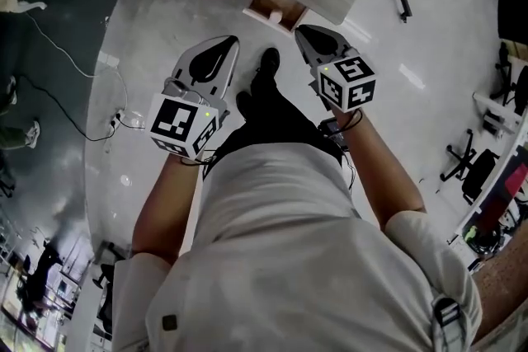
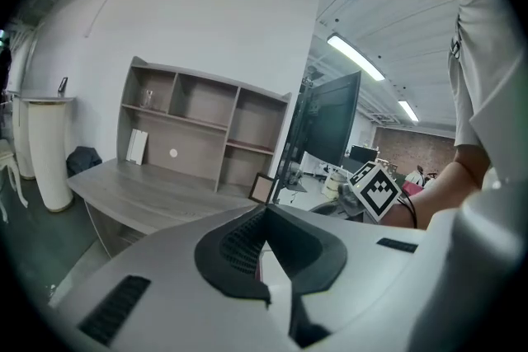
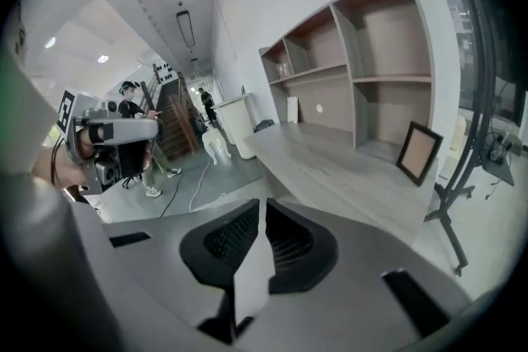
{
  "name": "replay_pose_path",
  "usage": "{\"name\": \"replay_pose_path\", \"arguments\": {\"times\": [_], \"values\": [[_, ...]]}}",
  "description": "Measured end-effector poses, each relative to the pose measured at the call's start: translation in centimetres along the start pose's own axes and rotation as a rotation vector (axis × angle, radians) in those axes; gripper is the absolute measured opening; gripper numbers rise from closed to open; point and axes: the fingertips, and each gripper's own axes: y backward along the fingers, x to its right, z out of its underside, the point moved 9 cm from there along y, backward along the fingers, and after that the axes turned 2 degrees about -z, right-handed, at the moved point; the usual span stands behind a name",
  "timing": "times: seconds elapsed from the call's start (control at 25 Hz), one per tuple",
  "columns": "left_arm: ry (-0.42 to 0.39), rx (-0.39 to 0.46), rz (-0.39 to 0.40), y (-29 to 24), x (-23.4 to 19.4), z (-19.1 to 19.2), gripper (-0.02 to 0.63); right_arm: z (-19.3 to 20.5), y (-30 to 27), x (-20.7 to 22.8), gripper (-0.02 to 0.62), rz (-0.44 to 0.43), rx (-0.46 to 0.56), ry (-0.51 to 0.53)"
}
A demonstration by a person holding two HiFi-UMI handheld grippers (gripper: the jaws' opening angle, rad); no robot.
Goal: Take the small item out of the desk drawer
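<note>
approach step. i held left claw (image 2: 264, 212) and right claw (image 3: 262, 208) fully closed, empty, short of the worktop (image 3: 330, 162). drawer and small item were not in view. next: locate drawer, open it.

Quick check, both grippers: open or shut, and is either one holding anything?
Left gripper: closed, nothing held.
Right gripper: closed, nothing held.
</note>
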Motion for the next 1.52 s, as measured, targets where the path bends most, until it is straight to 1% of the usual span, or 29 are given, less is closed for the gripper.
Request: {"name": "replay_pose_path", "arguments": {"times": [0.12, 0.28, 0.4, 0.56, 0.72, 0.92, 1.16, 1.36, 1.52], "values": [[-0.009, -0.019, -0.014, -2.1, -1.0, 1.2, 0.015, 1.8, -2.7, 1.2, 0.026, -0.011, -0.042, -0.054], [-0.002, -0.059, -0.009, -4.9, -2.0, 2.8, 0.015, 4.3, -6.2, 3.0, 0.031, -0.002, -0.09, -0.134], [0.005, -0.089, -0.003, -6.8, -2.9, 4.0, 0.015, 5.9, -8.4, 4.5, 0.069, 0.014, -0.109, -0.199], [0.017, -0.133, -0.001, -9.0, -4.3, 6.2, 0.015, 8.4, -11.2, 6.3, 0.106, 0.039, -0.139, -0.26], [0.006, -0.159, -0.006, -11.0, -5.0, 7.5, 0.015, 10.6, -13.7, 7.6, 0.149, 0.059, -0.185, -0.303], [0.007, -0.18, -0.008, -13.1, -6.0, 9.2, 0.015, 13.0, -16.6, 9.1, 0.192, 0.124, -0.215, -0.364], [0.017, -0.218, -0.018, -15.8, -7.5, 11.6, 0.015, 15.2, -19.5, 10.5, 0.221, 0.164, -0.251, -0.423], [0.032, -0.254, -0.023, -17.9, -8.6, 13.8, 0.015, 16.7, -22.0, 11.8, 0.238, 0.212, -0.295, -0.451], [0.063, -0.278, -0.043, -18.9, -9.3, 15.8, 0.015, 17.7, -23.5, 12.4, 0.241, 0.238, -0.312, -0.49]]}}
